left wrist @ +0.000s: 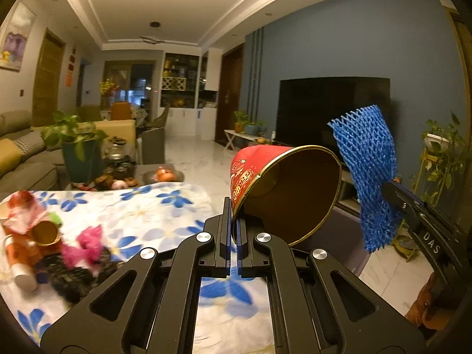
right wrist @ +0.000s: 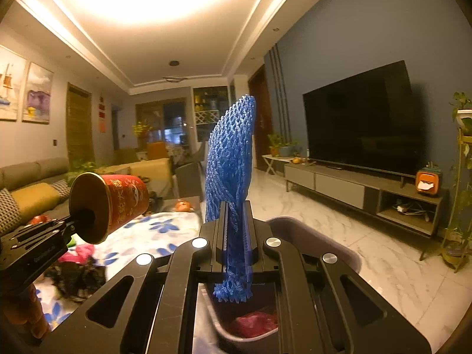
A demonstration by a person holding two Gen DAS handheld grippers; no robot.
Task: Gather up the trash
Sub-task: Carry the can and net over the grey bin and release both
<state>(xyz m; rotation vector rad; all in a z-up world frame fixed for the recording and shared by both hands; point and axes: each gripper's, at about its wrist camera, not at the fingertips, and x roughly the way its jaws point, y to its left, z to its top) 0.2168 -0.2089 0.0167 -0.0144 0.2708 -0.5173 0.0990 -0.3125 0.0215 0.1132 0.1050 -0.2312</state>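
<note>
My left gripper is shut on the rim of a red paper cup with a gold inside, held tilted over the right edge of the table; the same red cup shows at the left of the right wrist view. My right gripper is shut on a blue foam fruit net that stands up between its fingers. The blue net also hangs at the right of the left wrist view. Below it sits a dark grey bin with something red inside.
A table with a blue-flower cloth carries more trash at its left: a gold-lined cup, a pink foam net, crumpled wrappers, a white tube. A TV on its stand lines the right wall, a sofa the left.
</note>
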